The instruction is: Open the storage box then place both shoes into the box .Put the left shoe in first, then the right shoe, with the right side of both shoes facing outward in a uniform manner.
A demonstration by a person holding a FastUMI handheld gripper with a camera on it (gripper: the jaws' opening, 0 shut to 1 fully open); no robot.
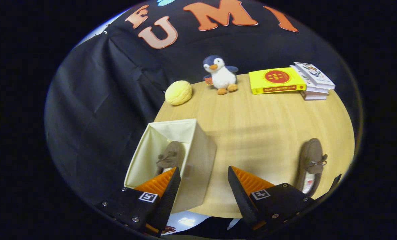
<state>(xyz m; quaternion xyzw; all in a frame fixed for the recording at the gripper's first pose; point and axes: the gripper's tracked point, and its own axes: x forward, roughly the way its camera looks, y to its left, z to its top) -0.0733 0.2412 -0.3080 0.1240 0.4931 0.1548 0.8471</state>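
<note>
A cream fabric storage box (198, 156) stands open on the wooden table (262, 126), at its left side. One brown moccasin shoe (170, 156) lies inside the box, toe pointing away from me. The second brown shoe (310, 165) rests on the table to the right, beyond my right finger. My gripper (203, 178) hovers above the box's near right wall, open, with nothing between its fingers. The left finger (165, 186) overlaps the box's opening; the right finger (243, 188) is over bare table.
At the table's far edge sit a yellow round plush (178, 92), a penguin plush (220, 75), a yellow book (276, 80) and a stack of books (313, 81). The table's near edge runs just under the fingers.
</note>
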